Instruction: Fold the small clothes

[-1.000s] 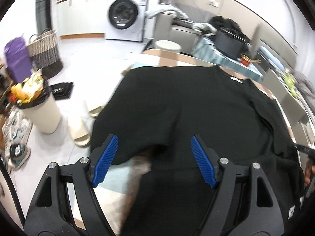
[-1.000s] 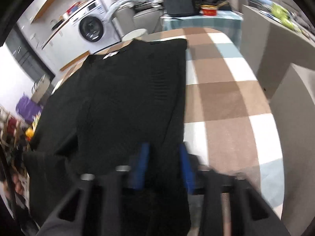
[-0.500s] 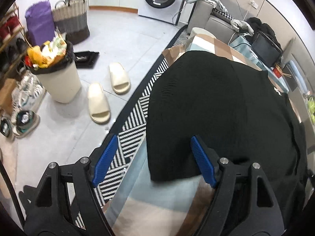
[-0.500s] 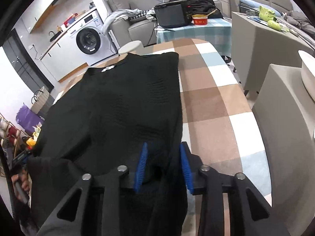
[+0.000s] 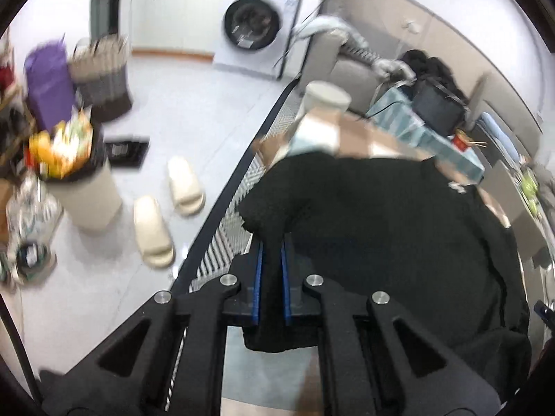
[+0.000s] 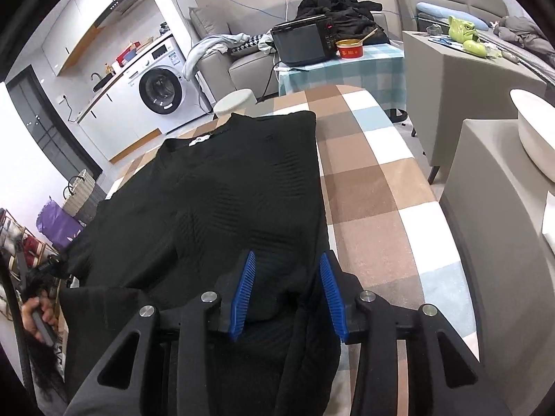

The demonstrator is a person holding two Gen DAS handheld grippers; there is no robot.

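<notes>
A black knit sweater (image 6: 236,187) lies spread on the checkered table (image 6: 374,187), collar with white label at the far end. In the left wrist view my left gripper (image 5: 270,260) is shut on a bunched fold of the sweater (image 5: 381,228) at its left edge, lifted a little off the table. In the right wrist view my right gripper (image 6: 288,277) is open, its blue pads either side of the sweater's near right hem, the cloth lying loose between them.
A bin (image 5: 83,187), two slippers (image 5: 166,215) and a striped rug lie on the floor to the left. A washing machine (image 6: 163,90), sofa, small oven (image 6: 301,43) and red bowl stand beyond the table. A grey cabinet (image 6: 503,208) stands close on the right.
My left gripper has closed on the sweater's left edge and lifted it. My right gripper has opened and let go of the hem it was pinching.
</notes>
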